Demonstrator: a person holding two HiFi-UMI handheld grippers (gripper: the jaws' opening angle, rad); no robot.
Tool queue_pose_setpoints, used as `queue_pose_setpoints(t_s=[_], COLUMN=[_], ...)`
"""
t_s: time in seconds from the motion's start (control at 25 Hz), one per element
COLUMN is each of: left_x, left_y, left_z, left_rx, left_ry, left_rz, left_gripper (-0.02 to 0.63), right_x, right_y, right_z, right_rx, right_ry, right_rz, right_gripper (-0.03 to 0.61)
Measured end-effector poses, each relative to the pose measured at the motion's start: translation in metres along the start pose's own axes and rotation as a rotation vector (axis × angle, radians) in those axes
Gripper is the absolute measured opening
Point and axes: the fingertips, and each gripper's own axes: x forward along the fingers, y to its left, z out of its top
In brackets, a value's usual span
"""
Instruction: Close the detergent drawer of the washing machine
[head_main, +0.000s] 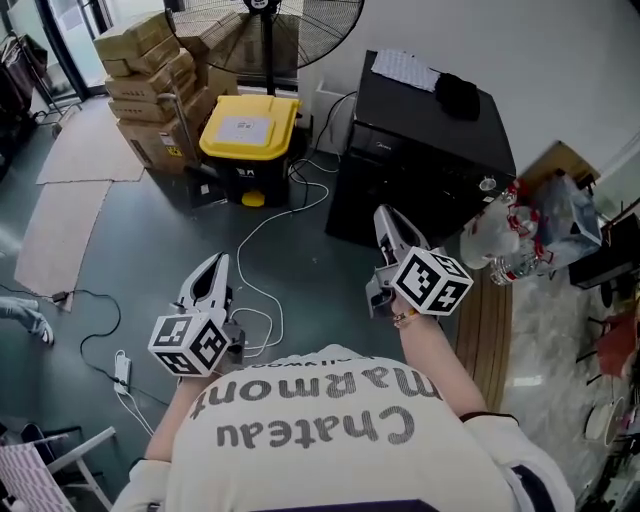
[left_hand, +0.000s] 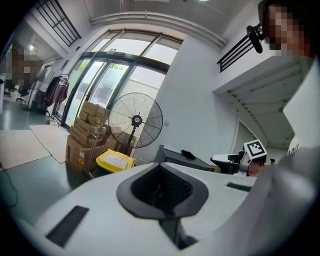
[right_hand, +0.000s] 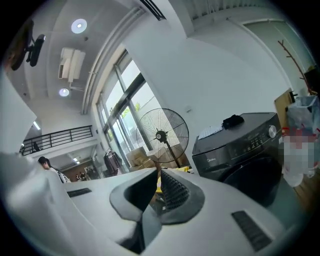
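The black washing machine (head_main: 420, 150) stands against the wall ahead of me, with a white sheet (head_main: 405, 68) and a black cloth (head_main: 457, 92) on its top. Its front panel (right_hand: 250, 142) with the knob looks flush, and I see no drawer sticking out. My right gripper (head_main: 385, 216) is raised in front of the machine's lower left corner, apart from it, shut and holding nothing (right_hand: 159, 170). My left gripper (head_main: 217, 264) hangs over the floor further left, also shut and holding nothing (left_hand: 161, 166). The machine (left_hand: 180, 157) shows small beyond its jaws.
A yellow-lidded bin (head_main: 248, 130) sits left of the machine, with stacked cardboard boxes (head_main: 150, 70) and a standing fan (head_main: 265, 30) behind it. White cables (head_main: 262, 250) trail over the grey floor. A bag with bottles (head_main: 510, 240) leans at the machine's right.
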Motion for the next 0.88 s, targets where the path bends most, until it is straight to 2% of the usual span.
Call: queue_pose_setpoints(t_s=[0.4,0.88], left_x=[-0.006,-0.005], left_y=[-0.017,-0.029], left_z=[-0.024,-0.046], left_rx=[-0.058,-0.087], left_ry=[0.016,0.037], left_rz=[0.085,0.139], left_gripper=[0.008,0.008], right_x=[-0.007,-0.003], right_y=[-0.023,-0.047], right_z=[-0.01,-0.011], right_rx=[-0.049,-0.105], right_ry=[0.116,0.163], right_rz=[0.042,0.06], right_gripper=[0.041,0.041])
